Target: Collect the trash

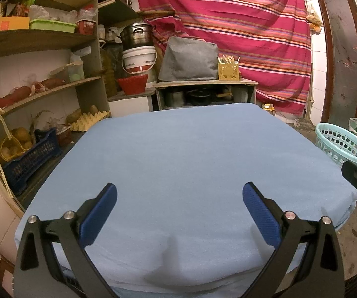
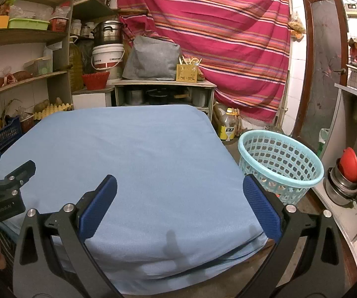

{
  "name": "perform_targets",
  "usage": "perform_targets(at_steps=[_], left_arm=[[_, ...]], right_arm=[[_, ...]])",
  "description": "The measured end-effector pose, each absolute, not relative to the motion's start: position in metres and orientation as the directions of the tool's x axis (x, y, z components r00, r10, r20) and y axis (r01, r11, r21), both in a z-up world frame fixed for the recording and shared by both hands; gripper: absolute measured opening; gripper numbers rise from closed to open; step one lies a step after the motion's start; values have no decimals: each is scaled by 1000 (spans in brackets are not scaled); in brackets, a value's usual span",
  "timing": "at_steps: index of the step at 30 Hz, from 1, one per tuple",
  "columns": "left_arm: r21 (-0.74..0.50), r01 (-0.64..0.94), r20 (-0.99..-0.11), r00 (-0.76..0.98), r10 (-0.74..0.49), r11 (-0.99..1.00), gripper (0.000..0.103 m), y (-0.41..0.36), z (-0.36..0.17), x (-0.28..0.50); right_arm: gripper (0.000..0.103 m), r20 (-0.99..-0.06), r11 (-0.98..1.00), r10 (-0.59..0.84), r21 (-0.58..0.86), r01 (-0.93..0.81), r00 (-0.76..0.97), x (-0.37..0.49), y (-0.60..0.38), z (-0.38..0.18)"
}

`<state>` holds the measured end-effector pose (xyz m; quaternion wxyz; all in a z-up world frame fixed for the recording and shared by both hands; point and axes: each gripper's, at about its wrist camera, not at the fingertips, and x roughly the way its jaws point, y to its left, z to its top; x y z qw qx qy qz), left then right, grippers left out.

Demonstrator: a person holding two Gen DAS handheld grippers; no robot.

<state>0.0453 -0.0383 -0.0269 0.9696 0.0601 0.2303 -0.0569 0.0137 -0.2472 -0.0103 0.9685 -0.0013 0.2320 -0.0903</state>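
Trash is nowhere visible on the blue cloth (image 2: pixel 138 149); both the left gripper (image 1: pixel 179 193) and right gripper (image 2: pixel 179 186) gape wide, empty; the basket (image 2: pixel 281 164) stands beside the table's right edge, nearer the right one.

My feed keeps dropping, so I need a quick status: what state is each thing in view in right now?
left hand-held gripper: open, holding nothing, above the cloth.
right hand-held gripper: open, holding nothing.
blue cloth: spread flat over the table, no trash visible on it.
teal basket: upright on the floor right of the table; contents hard to tell.
door: shut.
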Motion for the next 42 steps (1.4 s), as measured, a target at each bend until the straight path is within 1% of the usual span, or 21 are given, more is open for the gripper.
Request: perform_targets(at_steps=[42], left_arm=[[100, 130, -431, 899, -75, 986, 99, -41, -23, 42]], right_arm=[[99, -447, 984, -176, -45, 174, 877, 13, -246, -12]])
